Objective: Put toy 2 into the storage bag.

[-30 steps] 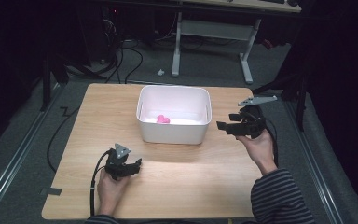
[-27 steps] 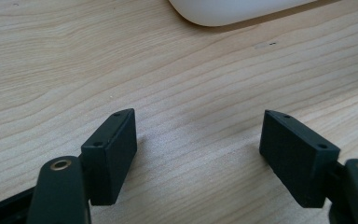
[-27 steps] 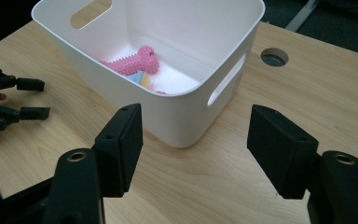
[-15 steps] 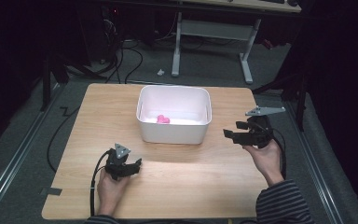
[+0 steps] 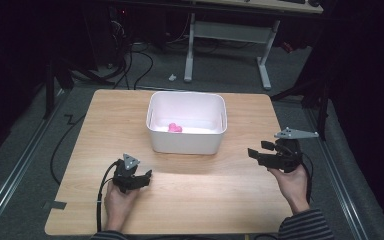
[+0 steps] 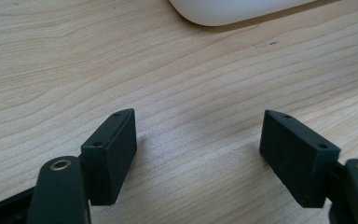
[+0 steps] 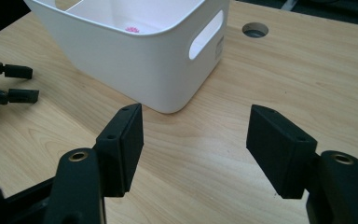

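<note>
No text, label, brand, number or sign can be read anywhere. The white bin (image 7: 135, 56) has a faint raised mark beside its handle slot, at about one o'clock from the right gripper (image 7: 193, 154), too small to make out.

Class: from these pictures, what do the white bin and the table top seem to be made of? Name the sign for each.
The white bin: probably moulded plastic, smooth and faintly glossy, with rounded corners and a cut-out handle slot. The table top: wood or wood-look laminate, matt, pale with printed-looking grain lines; which of the two cannot be told.
</note>
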Action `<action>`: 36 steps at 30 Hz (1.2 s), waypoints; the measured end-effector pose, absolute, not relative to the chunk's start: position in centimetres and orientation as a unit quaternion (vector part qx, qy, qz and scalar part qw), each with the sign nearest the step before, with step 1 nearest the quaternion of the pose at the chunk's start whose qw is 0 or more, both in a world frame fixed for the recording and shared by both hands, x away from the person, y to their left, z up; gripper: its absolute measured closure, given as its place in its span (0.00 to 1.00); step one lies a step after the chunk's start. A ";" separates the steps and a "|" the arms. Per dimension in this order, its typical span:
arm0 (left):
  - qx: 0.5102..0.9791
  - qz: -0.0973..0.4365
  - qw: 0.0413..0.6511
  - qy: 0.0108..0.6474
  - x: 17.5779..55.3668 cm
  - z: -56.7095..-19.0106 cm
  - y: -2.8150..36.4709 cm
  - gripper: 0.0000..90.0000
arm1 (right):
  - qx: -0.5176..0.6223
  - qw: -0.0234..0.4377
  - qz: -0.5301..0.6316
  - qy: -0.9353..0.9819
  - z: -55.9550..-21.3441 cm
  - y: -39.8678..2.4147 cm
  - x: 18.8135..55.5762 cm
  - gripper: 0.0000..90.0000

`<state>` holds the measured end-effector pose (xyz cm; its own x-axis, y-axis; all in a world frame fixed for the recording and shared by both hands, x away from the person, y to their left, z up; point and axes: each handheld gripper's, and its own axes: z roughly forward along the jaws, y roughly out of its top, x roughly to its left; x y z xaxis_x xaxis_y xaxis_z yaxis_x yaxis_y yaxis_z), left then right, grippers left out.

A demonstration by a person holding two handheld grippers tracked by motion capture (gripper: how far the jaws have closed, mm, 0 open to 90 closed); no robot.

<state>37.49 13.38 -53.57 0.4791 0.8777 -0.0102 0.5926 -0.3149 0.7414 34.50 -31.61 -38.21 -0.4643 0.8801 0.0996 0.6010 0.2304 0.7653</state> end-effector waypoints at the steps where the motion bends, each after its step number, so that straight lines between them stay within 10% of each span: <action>1: 0.785 0.203 0.351 0.468 37.5 -53.6 13.4 0.31 | 0.487 0.178 0.391 0.760 -38.6 -31.8 34.3 0.41; 36: 0.785 0.203 0.351 0.468 37.5 -53.6 13.4 0.31 | 0.535 0.149 0.402 0.728 -48.0 -31.3 34.4 0.42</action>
<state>37.47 13.39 -53.57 0.4788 0.8779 -0.0096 0.5927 -0.3151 0.7412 34.38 -31.30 -47.97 -0.3826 0.8988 0.2139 0.6602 0.1040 0.7439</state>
